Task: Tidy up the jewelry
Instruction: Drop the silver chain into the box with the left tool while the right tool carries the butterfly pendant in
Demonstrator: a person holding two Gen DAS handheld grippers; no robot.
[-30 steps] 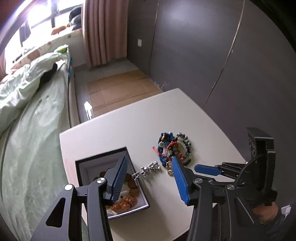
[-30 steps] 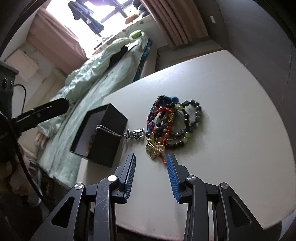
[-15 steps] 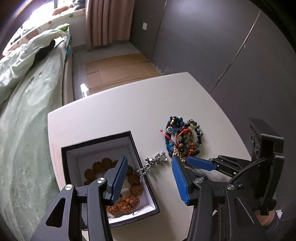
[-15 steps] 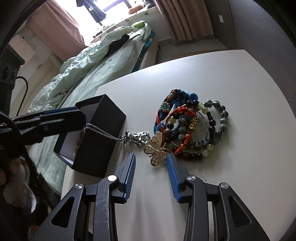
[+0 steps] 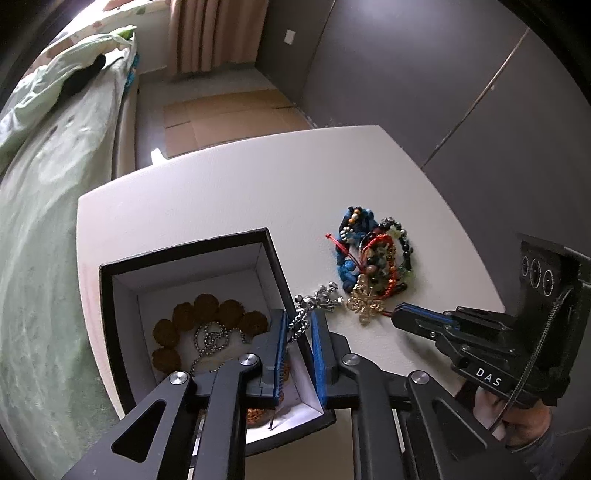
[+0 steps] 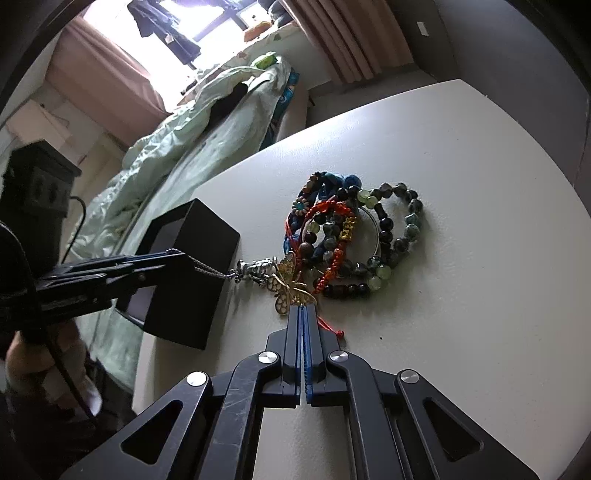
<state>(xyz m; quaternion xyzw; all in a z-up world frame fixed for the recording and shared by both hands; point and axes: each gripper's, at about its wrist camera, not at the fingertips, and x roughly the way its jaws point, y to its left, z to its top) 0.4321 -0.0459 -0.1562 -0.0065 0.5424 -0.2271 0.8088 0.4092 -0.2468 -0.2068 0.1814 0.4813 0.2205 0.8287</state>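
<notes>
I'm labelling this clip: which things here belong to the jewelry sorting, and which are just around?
Job: box; silver chain; butterfly pendant; bracelets; left gripper, closing around the chain; right gripper, shut at the pendant.

Around: bed; curtain; cardboard; table.

- black box showing a white inside
- brown ridged beads lying in it under a silver ball chain
- gold butterfly gleaming
- red cord bracelet, blue braid, green and black beads mixing
- white table lying bare
- blue pads lining black grippers
- pale green bedding showing beyond
</notes>
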